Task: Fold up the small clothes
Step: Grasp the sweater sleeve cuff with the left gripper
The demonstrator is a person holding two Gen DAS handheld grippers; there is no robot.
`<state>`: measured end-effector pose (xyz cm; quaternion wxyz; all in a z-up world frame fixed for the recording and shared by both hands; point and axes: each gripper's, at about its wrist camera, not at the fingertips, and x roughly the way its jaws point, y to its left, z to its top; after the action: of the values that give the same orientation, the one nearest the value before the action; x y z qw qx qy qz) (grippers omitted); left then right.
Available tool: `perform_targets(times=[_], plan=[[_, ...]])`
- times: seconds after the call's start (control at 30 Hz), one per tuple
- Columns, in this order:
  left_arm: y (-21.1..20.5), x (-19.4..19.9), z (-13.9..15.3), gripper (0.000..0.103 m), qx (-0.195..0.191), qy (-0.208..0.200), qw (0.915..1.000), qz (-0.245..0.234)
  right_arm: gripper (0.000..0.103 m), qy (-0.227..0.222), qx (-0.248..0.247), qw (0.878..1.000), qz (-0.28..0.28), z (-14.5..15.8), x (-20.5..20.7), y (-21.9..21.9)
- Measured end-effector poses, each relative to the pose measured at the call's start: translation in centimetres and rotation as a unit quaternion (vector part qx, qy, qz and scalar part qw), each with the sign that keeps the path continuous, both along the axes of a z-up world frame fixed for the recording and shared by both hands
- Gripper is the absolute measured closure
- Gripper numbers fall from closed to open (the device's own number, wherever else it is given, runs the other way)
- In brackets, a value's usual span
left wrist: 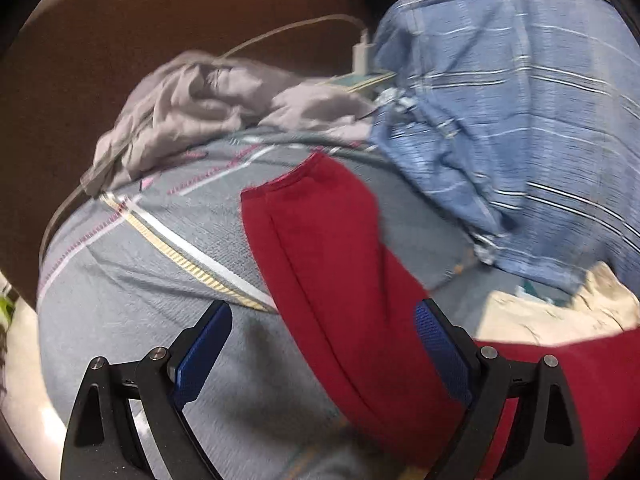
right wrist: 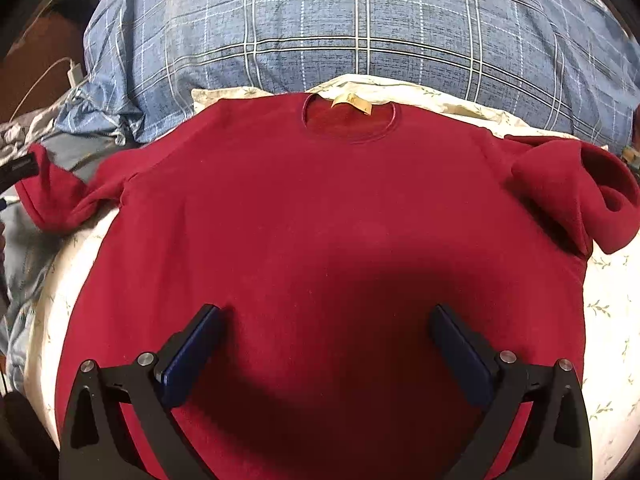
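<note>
On the white floral cloth [right wrist: 48, 304] lies the red shirt [right wrist: 320, 208], spread flat, collar toward the blue plaid bedding [right wrist: 360, 32]. Above its body the right tool [right wrist: 326, 320] hangs released; over its sleeve [left wrist: 320, 240], the left tool [left wrist: 322, 316] gapes empty.

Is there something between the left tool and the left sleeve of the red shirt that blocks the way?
Nothing visible does. In the left wrist view the red sleeve lies bare on the grey striped sheet, running in between the open fingers of the left tool. The crumpled grey garment and blue plaid cloth lie farther away, off the sleeve.
</note>
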<state>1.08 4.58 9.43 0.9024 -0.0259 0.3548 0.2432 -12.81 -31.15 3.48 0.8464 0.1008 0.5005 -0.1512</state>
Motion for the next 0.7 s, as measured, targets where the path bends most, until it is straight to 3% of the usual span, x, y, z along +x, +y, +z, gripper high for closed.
perform_targets(times=[0.1,0.17,0.23,0.37,0.4,0.47,0.5,0.57,0.7], plan=[[-0.5,1.3,-1.0,0.016,0.026,0.004,0.9996,0.007,0.0,0.002,0.001,1.0,-0.001,0.0,0.1,0.0],[-1.0,2.0,-1.3,0.019,0.018,0.006,0.9998,-0.004,0.0,0.001,0.002,1.0,-0.001,0.0,0.1,0.0],[-1.3,2.2,-1.4,0.034,0.022,0.002,0.9997,0.007,0.0,-0.001,0.001,1.0,0.0,0.0,0.0,0.0],[-2.0,2.6,-1.5,0.041,0.019,0.002,0.9998,-0.001,0.0,-0.001,0.001,1.0,0.001,0.0,0.0,0.0],[-1.5,3.0,-1.4,0.047,0.018,0.0,0.9998,-0.003,0.0,-0.001,0.002,1.0,0.002,0.0,-0.1,0.0],[-1.3,3.2,-1.4,0.072,-0.004,-0.005,0.9999,-0.012,0.0,-0.002,0.008,1.0,0.005,0.1,-0.1,-0.2],[-1.0,3.4,-1.6,0.087,-0.036,-0.008,0.999,-0.024,0.0,-0.004,0.01,1.0,0.006,0.1,-0.1,-0.2],[0.0,2.7,-1.2,0.088,-0.065,-0.023,0.997,-0.035,0.002,-0.015,0.028,0.999,0.0,0.5,-0.4,-0.7],[-2.2,1.2,0.3,0.09,-0.094,-0.06,0.9894,-0.092,0.024,-0.038,0.058,0.997,-0.031,1.5,-1.2,-2.5]])
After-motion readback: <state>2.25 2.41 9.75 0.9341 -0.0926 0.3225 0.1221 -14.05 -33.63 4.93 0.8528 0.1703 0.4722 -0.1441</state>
